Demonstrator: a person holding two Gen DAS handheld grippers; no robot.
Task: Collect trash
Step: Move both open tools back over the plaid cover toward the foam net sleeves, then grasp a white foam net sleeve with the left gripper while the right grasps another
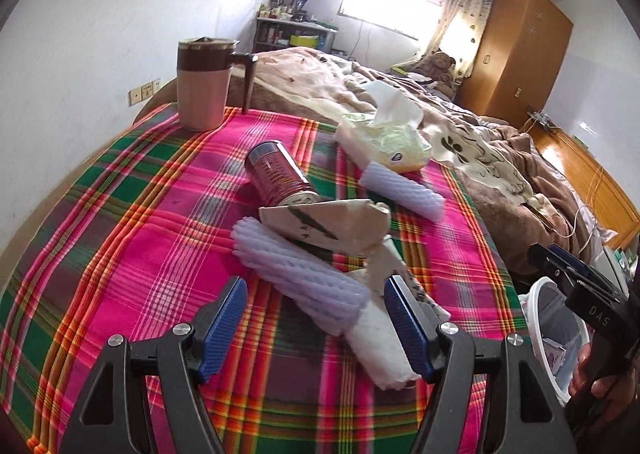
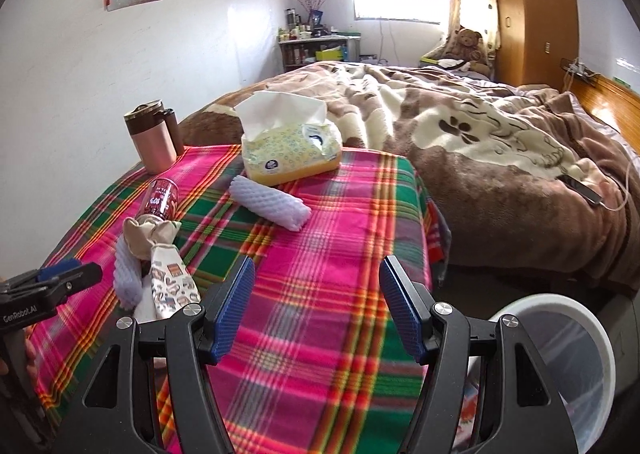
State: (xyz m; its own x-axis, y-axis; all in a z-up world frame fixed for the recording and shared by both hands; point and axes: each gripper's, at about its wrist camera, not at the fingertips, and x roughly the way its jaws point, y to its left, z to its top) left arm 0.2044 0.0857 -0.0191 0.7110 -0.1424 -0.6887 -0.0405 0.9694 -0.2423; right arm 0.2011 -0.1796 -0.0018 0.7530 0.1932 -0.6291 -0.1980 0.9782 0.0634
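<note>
Reaching over the plaid tablecloth (image 1: 140, 222), the left gripper (image 1: 316, 318) stands wide open and holds nothing; its blue pads flank the near end of a foam net sleeve (image 1: 296, 266) that lies on a crumpled paper bag (image 1: 332, 222), beside a rolled white paper (image 1: 380, 346). The right gripper (image 2: 316, 310) is equally wide open and empty, hovering above bare cloth near the table's edge, close to the white bin (image 2: 560, 338) on the floor.

Judging from this, the left should drop lower, centre the sleeve between its pads, and close gently, since foam squashes and may slip; taking bag and sleeve together risks dropping one.

Only the right view shows the tipped red can (image 2: 162, 196) touching the bag's twisted end, a second sleeve (image 2: 272, 204) just before the tissue box (image 2: 292, 154), and the bin's open mouth. Only the left view shows packets already lying inside the bin.
</note>
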